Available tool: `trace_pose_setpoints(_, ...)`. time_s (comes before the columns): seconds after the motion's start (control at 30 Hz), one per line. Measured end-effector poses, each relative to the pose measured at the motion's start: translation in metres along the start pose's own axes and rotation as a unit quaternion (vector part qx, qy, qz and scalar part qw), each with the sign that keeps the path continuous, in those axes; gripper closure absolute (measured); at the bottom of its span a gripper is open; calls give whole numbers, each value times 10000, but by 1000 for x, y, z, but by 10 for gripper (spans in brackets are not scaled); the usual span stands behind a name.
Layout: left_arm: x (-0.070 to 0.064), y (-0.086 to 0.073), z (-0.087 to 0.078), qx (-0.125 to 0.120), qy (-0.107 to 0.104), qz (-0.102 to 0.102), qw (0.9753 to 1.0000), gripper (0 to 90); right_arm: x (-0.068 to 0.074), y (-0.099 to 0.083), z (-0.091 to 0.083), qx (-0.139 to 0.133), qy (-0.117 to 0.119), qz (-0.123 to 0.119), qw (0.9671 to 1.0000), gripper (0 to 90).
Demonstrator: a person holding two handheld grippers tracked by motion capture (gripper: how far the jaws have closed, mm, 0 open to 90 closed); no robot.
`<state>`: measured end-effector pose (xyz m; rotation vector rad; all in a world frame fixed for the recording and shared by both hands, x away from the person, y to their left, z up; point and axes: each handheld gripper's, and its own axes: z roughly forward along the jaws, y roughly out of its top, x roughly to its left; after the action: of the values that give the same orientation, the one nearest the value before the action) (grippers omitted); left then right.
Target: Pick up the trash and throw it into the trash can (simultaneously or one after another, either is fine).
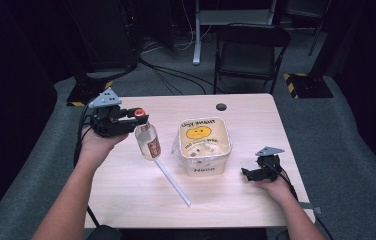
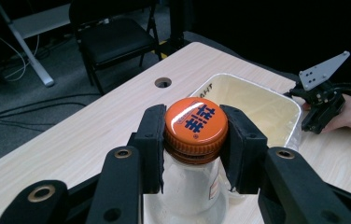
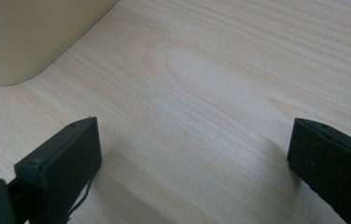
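Two grippers out: left gripper (image 2: 195,140) clamps the bottle (image 1: 147,141) by its orange cap (image 2: 195,123), nine o'clock of the tub (image 1: 205,170). Right gripper (image 3: 194,163) gapes empty. Cap not yet off.

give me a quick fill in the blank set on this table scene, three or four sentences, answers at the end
1. The left gripper is shut on the bottle's ______ cap.
2. The right gripper rests on the table with its jaws ______ and nothing between them.
3. The square tub has the word ______ written on its near wall.
4. The white stick lies on the table between the bottle and the ______.

Missing words: orange; open; Hello; tub
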<state>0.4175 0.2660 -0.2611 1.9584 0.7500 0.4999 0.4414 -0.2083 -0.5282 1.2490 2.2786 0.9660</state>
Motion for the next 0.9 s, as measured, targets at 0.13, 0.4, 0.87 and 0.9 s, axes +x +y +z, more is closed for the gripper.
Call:
trace_pose_setpoints(0.13,0,9,-1,-41,-16,14,10000,627,0,0,0,-1,-1,-1,10000,20)
trace_pose_setpoints(0.4,-2,28,-1,-43,-16,141,9999,627,0,0,0,-2,-1,-1,10000,20)
trace_pose_setpoints(0.87,-10,53,8,-105,-151,284,9994,628,0,0,0,-5,4,-10,10000,21)
trace_pose_setpoints(0.9,-11,54,10,-104,-174,263,9994,627,0,0,0,-4,4,-9,10000,21)
